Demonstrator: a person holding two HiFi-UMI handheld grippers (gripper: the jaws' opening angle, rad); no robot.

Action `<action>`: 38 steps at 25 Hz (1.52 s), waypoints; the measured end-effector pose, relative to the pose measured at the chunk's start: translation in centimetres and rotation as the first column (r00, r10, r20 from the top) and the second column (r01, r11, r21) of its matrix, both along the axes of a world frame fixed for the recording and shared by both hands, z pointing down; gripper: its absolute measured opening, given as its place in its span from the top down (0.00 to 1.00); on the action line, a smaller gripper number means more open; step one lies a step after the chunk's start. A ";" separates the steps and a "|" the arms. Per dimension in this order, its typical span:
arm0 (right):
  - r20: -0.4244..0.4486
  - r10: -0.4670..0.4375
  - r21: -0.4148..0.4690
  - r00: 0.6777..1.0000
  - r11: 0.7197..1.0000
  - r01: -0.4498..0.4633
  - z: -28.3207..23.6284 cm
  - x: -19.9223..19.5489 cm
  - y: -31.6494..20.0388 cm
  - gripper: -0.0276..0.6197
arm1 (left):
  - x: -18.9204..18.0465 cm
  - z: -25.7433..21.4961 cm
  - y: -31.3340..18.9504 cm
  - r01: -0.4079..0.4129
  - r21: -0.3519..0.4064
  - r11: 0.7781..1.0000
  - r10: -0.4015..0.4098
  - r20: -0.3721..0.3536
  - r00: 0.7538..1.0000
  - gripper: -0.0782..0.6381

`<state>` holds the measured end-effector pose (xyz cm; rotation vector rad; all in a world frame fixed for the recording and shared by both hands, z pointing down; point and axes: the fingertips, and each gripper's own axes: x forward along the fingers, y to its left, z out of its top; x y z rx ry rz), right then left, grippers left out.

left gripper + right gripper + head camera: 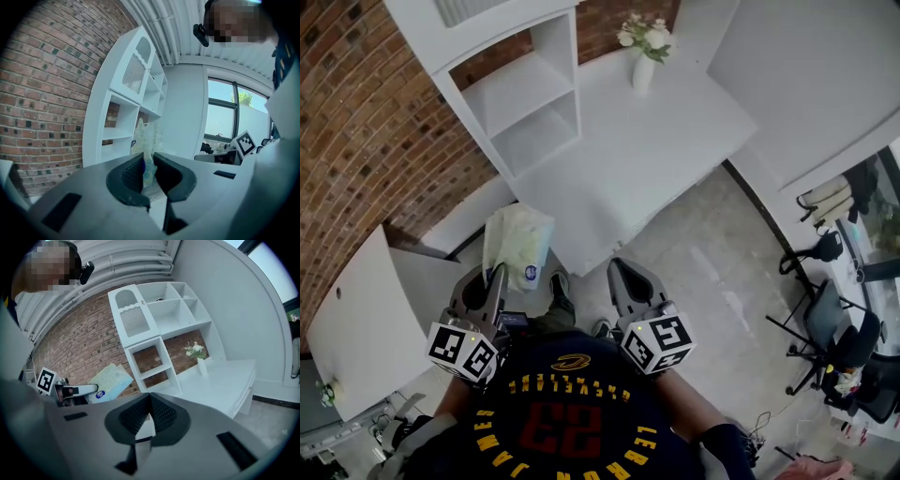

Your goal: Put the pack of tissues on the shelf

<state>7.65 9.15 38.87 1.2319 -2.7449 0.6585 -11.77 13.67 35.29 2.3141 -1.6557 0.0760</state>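
Note:
The pack of tissues (pixel 517 242), pale green and white with a blue round sticker, is held up in front of my chest by my left gripper (pixel 497 275), whose jaws are shut on its near edge. In the left gripper view the pack (pixel 146 140) stands upright between the pads, with the white shelf unit (pixel 126 112) behind it. The shelf unit (pixel 520 89) stands on the white table (pixel 656 150) against the brick wall, its cubbies bare. My right gripper (pixel 623 279) is beside the left one, shut with nothing in it; from it I see the pack (pixel 107 382) at the left.
A white vase of flowers (pixel 644 49) stands on the table to the right of the shelf unit. A low white cabinet (pixel 356 323) is at my left. Office chairs (pixel 834 347) stand on the floor at the right.

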 end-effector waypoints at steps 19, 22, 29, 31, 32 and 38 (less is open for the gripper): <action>-0.083 0.028 -0.004 0.996 1.000 -0.028 0.6 -10.2 -11.5 0.95 | -7.1 0.4 -13.2 -0.142 0.034 0.989 0.142 0.018 0.990 0.84; -0.101 0.010 0.007 0.995 1.000 -0.010 0.2 -11.4 -12.8 0.95 | -7.5 0.4 -14.3 -0.172 0.046 0.984 0.171 0.029 0.985 0.84; -0.084 -0.036 0.008 0.996 0.999 0.037 -0.7 -12.6 -15.4 0.95 | -8.3 -1.8 -17.6 -0.186 0.072 0.980 0.179 0.092 0.979 0.84; -0.061 -0.052 0.015 0.997 0.998 0.053 -1.1 -12.9 -16.5 0.95 | -8.5 -2.7 -18.9 -0.171 0.089 0.981 0.162 0.108 0.981 0.84; -0.051 -0.063 0.015 0.997 0.998 0.064 -1.2 -13.0 -17.0 0.95 | -8.5 -3.2 -19.6 -0.159 0.098 0.982 0.148 0.110 0.983 0.84; -0.019 -0.148 0.030 0.989 0.988 0.149 -2.7 -13.2 -19.0 0.95 | -7.2 -5.1 -22.3 -0.090 0.119 0.989 0.074 0.139 0.988 0.84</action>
